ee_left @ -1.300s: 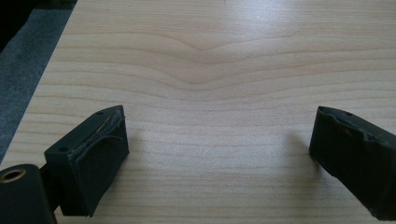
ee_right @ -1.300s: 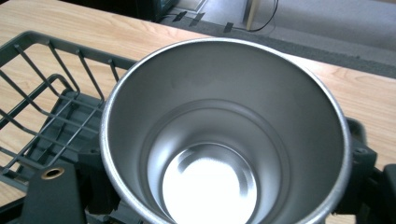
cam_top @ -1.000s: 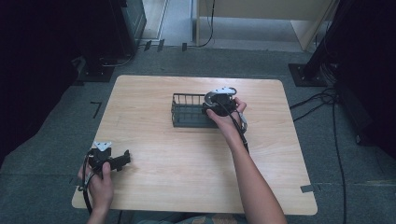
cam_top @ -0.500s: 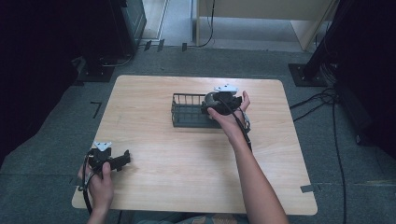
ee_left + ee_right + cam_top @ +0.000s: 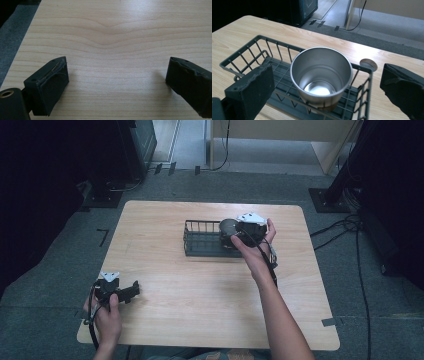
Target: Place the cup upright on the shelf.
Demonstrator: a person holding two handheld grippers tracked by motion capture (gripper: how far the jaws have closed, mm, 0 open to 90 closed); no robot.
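- The table (image 5: 165,320) carries a dark wire basket (image 5: 200,240) toward its far right part; the person's right hand holds the right gripper (image 5: 327,82) at the basket's right end
- A steel cup (image 5: 321,75) stands upright and empty inside the right end of the basket, on its wire floor; a small round silvery thing (image 5: 368,64) lies just past the basket's rim
- The right gripper's jaws have just swung wide apart; a second ago they were closed at this spot. Now they stand either side of the cup with clear gaps, touching nothing, so the cup looks delivered and let go
- The left gripper (image 5: 117,75) rests near the table's near left corner, jaws spread over bare wood, holding nothing
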